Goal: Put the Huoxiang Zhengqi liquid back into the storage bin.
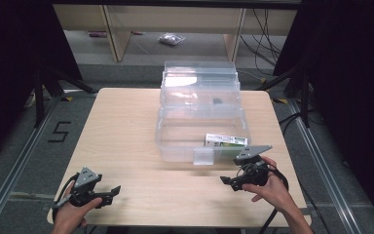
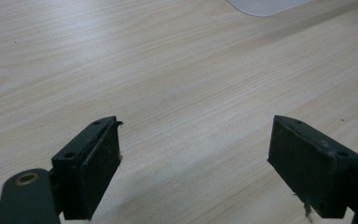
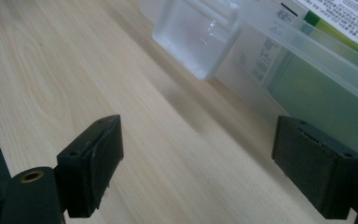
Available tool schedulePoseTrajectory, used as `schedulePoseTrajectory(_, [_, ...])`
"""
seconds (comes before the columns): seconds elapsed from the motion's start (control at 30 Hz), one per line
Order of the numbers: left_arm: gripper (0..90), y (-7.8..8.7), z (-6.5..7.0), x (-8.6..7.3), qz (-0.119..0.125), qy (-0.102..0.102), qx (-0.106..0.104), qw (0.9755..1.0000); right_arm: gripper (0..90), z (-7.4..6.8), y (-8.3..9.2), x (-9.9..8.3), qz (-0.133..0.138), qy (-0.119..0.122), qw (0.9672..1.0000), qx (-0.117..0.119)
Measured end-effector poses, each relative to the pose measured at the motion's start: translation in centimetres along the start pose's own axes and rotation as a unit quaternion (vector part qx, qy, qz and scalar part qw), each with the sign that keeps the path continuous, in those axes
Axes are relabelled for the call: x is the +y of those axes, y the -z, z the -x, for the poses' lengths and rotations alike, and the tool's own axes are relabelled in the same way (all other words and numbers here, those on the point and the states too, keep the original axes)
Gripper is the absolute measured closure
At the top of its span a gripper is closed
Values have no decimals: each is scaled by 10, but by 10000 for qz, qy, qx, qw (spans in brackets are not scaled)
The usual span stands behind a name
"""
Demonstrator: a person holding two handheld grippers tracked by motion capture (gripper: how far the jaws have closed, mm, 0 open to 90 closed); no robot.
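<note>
Storage box (image 1: 199,122) at frame centre stands open, green-white carton (image 1: 225,141) inside; left gripper (image 1: 108,193) and right gripper (image 1: 229,181) wait below, jaws apart, empty.

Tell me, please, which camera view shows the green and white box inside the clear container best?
The high view: there the green and white box lies whole in the clear container, near its front right corner. The right gripper view shows part of it, close and blurred, through the container wall. The left gripper view shows the wooden table.

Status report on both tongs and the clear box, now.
Left tongs open, empty, over bare table. Right tongs open, empty, beside clear box's front latch. Lid open, green carton inside. Nothing blocking.
</note>
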State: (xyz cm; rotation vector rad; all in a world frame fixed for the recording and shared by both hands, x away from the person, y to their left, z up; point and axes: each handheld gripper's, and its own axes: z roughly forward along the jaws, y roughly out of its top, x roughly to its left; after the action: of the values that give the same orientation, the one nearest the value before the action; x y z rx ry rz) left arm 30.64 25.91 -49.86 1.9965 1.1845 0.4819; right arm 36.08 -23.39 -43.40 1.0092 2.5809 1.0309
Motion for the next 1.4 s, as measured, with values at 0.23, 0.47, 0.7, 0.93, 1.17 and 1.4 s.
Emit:
schedulePoseTrajectory(0.23, [159, -1, 1, 0, 59, 38, 27, 10000, 175, 2, -1, -10, 58, -9, 10000, 17])
schedulePoseTrajectory(0.47, [159, 0, 0, 0, 1, -21, -13, 10000, 172, -1, -1, -20, 169, -117, 9998, 64])
schedulePoseTrajectory(0.7, [159, 0, 1, 0, 30, -14, -8, 10000, 171, -4, -3, -28, 167, -135, 9997, 65])
schedulePoseTrajectory(0.93, [159, 1, 1, 0, 11, -32, -9, 10000, 170, -5, 0, -33, 130, -144, 9998, -18])
schedulePoseTrajectory(1.17, [159, 1, 1, 0, 26, -28, -2, 10000, 170, -5, 1, -43, 89, -242, 9997, -12])
schedulePoseTrajectory(1.4, [159, 1, 1, 0, 47, -19, 3, 10000, 171, -4, -1, -54, 39, -380, 9991, -167])
